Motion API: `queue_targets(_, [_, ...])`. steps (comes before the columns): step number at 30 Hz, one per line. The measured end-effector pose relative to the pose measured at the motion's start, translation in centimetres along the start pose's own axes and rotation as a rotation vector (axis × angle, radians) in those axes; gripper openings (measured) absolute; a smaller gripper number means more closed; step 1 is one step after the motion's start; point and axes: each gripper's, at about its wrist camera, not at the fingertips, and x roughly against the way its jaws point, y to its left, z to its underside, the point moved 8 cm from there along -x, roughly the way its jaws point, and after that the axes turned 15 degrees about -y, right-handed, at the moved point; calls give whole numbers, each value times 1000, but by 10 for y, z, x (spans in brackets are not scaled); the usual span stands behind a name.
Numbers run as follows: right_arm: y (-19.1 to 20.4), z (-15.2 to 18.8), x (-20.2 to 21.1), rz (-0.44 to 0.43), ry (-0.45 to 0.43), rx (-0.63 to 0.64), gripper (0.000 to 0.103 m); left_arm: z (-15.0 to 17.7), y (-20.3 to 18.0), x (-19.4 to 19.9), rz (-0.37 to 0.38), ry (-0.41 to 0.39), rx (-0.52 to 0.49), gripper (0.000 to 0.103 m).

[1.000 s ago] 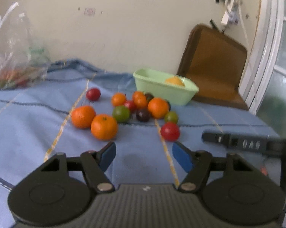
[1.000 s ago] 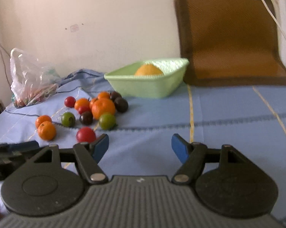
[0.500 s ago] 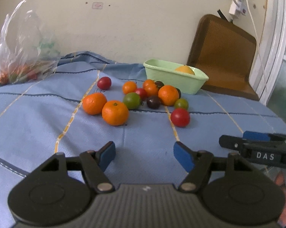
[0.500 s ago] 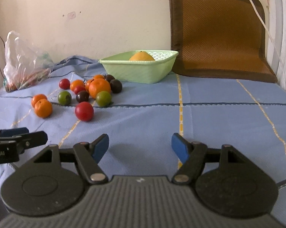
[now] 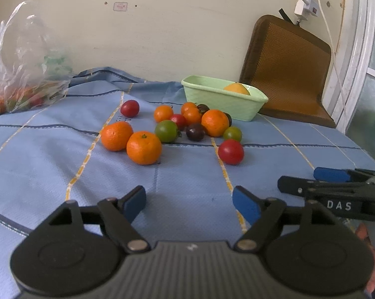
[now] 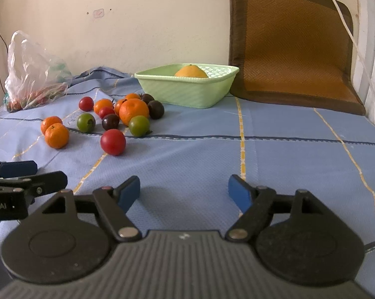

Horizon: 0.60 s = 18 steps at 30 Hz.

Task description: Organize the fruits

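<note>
Hovering low over the blue checked cloth [image 5: 50, 169] that covers the surface, the left tool [image 5: 189, 200] and the right tool [image 6: 184, 191] both stand wide with nothing between their blue pads, their jaws having just been opening. The loose fruit lies ahead in a cluster beside the pale green plastic basket [image 6: 187, 92], which already holds one orange citrus fruit [image 6: 191, 71]. From here the likeliest trouble is rolling: these are round, smooth pieces packed against each other on soft cloth, so a jaw pushed into the group could nudge neighbours away, and a pinch off centre on the near red tomato [image 6: 112, 141] could squirt it out sideways. The two tools sit close together, so reaching at once might make them collide. Counted from the left wrist view, outside the basket: three larger oranges, three small orange fruits, three red tomatoes, two green tomatoes and three dark purple ones, though one dark piece is half hidden. A clear plastic bag [image 5: 23, 69] of more produce rests well apart at the far left.
</note>
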Motion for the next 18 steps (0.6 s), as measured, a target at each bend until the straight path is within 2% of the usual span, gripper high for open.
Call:
queue_targets(7, [-1, -1, 3, -35, -12, -42, 84, 0, -2, -2, 2, 7, -14, 84])
queue_targets(18, [8, -2, 10, -71, -50, -82, 85, -1, 2, -1, 21, -3, 28, 84])
